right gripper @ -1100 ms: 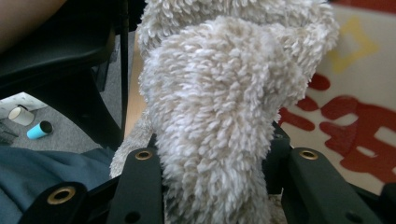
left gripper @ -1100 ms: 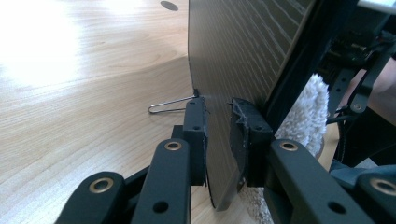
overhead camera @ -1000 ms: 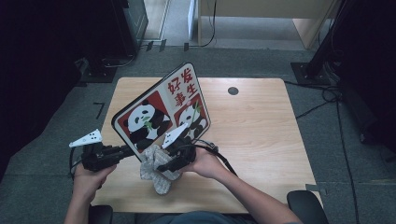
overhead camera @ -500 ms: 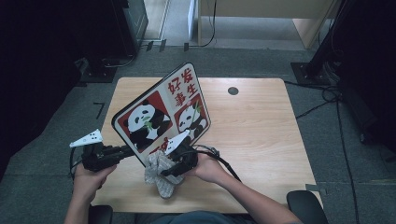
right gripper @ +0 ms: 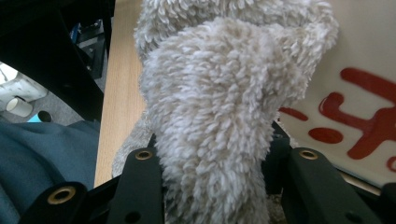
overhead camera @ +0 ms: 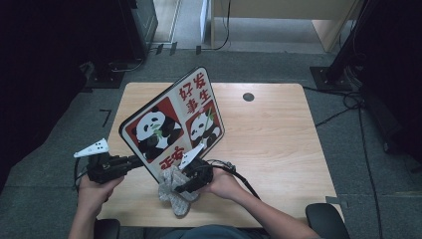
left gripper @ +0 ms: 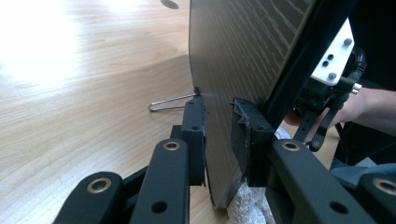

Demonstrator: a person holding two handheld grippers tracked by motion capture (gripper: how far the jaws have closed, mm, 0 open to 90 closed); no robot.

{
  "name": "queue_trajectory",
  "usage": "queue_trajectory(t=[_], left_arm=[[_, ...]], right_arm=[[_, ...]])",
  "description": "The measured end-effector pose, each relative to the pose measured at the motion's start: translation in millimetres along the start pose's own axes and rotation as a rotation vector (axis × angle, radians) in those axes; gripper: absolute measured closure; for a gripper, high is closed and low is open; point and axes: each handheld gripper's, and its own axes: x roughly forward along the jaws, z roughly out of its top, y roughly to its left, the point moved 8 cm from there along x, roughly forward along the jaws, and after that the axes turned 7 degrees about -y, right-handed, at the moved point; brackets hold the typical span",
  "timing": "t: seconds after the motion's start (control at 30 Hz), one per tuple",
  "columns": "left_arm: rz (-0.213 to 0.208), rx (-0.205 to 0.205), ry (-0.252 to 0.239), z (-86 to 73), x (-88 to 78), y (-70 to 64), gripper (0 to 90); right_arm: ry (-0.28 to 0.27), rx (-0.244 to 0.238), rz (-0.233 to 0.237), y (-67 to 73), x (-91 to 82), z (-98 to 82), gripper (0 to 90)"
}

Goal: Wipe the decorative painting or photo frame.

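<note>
While the left gripper (overhead camera: 130, 162) is clamping the lower-left edge of the panda picture board (overhead camera: 171, 124), the board is standing tilted on the wooden table (overhead camera: 278, 149), leaning back toward twelve o'clock with its printed face turned to the person. In the left gripper view the two black jaws are pressing on either side of the thin board (left gripper: 243, 51), whose dark wood-grain back is facing the camera, and a wire stand (left gripper: 170, 101) is poking out from behind it at about nine o'clock. The right gripper (overhead camera: 180, 188) is sitting at roughly six o'clock of the board's bottom edge, its jaws closed tight on a fluffy grey-white cloth (overhead camera: 175, 194) (bunched, with a loose end hanging over the table's near side). In the right gripper view the cloth (right gripper: 219, 102) is rising thick between the jaws and lying against the board's cream surface, just beside the red characters (right gripper: 364, 121) at three o'clock. The person's hands are wrapping both gripper bodies from the bottom of the high view
</note>
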Motion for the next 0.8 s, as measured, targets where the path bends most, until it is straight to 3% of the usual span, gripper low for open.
queue_trajectory(t=[0.13,0.3,0.53,0.8], left_arm=[[0.002,-0.006,-0.006,0.0,-0.9,1.9,75.4],[0.005,-0.013,-0.004,-0.5,-1.5,3.1,74.7],[0.005,-0.008,0.007,-0.8,-0.7,3.0,74.4],[0.005,-0.009,0.005,-0.2,0.0,2.3,74.2]], right_arm=[[0.008,0.022,-0.006,1.8,-0.6,1.1,63.0],[0.013,0.001,-0.012,8.8,-6.9,11.4,63.7],[-0.018,-0.014,0.038,27.6,-7.4,29.7,63.7],[-0.02,-0.059,0.108,52.1,11.2,48.6,63.7]])
